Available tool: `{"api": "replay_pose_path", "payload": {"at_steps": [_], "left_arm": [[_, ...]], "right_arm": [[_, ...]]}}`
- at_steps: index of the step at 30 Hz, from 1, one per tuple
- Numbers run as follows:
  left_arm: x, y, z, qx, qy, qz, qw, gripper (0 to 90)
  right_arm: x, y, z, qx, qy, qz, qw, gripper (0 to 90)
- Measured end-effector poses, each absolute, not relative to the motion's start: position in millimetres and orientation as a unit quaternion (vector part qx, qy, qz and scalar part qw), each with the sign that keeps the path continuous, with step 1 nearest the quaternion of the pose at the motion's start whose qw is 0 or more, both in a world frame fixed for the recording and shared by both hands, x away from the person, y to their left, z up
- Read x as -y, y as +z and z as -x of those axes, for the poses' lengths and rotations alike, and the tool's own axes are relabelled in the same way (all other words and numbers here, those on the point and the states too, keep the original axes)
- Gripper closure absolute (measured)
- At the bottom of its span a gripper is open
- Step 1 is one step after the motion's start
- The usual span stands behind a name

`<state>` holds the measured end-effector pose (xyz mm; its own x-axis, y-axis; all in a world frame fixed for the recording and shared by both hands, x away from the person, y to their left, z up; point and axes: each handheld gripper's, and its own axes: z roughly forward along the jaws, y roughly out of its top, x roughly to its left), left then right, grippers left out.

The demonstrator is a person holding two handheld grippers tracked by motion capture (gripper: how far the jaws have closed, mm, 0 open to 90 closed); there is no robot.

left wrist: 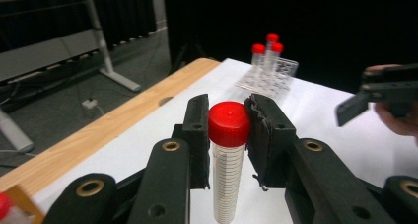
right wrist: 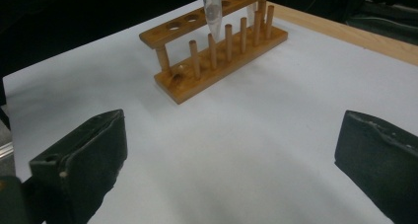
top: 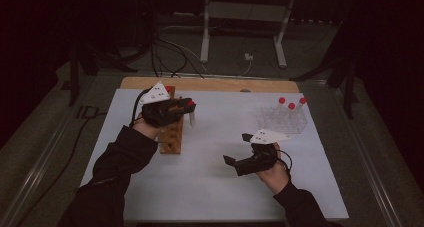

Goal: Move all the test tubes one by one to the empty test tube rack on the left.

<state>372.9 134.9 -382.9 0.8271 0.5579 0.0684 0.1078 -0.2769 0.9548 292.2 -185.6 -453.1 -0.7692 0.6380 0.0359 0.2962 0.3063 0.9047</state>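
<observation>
left gripper (top: 189, 108): left-centre of high view, raised, jaws clamped on a red-capped tube (left wrist: 228, 155) | right gripper (top: 239, 149): lower right of centre, jaws spread wide, nothing between | both forearms enter from the bottom edge, dark sleeves

No readable txt, labels or brands anywhere. Only fine graduation lines on the red-capped tube (left wrist: 227, 169), no legible nos. beside them; too small to read.
</observation>
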Motion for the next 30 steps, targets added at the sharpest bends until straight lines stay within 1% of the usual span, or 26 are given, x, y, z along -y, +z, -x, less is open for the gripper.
{"api": "replay_pose_path", "payload": {"at_steps": [12,22,30], "left_arm": [[-159.8,-377.5,-392.9,-0.273,0.256,-0.749,0.546,72.2],[-174.0,-380.6,-413.8,-0.313,0.282,-0.739,0.526,72.2],[-181.3,-385.8,-426.3,-0.345,0.322,-0.711,0.522,72.2]], "right_arm": [[187.1,-452.3,-291.8,-0.79,0.511,-0.293,0.171,0.0],[187.0,-453.3,-292.0,-0.789,0.511,-0.292,0.174,0.0],[187.3,-455.0,-292.5,-0.79,0.51,-0.293,0.176,0.0]]}}
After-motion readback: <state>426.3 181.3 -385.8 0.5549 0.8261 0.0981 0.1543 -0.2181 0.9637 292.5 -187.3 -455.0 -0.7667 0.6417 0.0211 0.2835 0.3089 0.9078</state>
